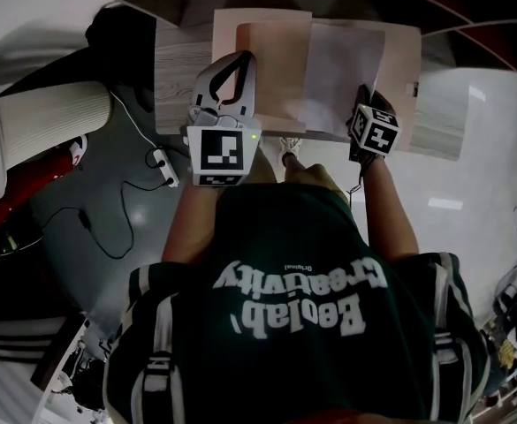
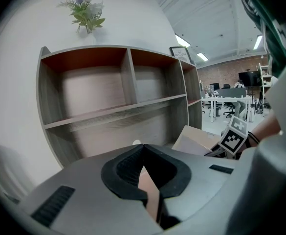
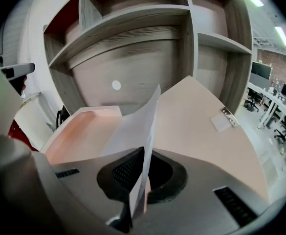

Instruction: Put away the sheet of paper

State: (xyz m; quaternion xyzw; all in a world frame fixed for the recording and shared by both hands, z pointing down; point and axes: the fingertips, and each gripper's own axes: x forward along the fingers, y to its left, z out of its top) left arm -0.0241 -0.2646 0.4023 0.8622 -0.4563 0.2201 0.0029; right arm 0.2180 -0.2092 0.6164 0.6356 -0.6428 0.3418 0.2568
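Two halves of a tan folder (image 1: 399, 60) lie spread on the desk (image 1: 174, 69) below the shelf unit (image 3: 133, 28). Its cover (image 1: 271, 69) is pinched at the left edge by the closed left gripper (image 2: 143, 151). The step in hand looks like laying the sheet of paper (image 3: 133, 126) inside. The right gripper (image 3: 143, 153) is clamped on its near edge (white, thin, standing edgewise and bowing over the folder's right half). Next, I judge: lower it flat, release, then fold the cover over.
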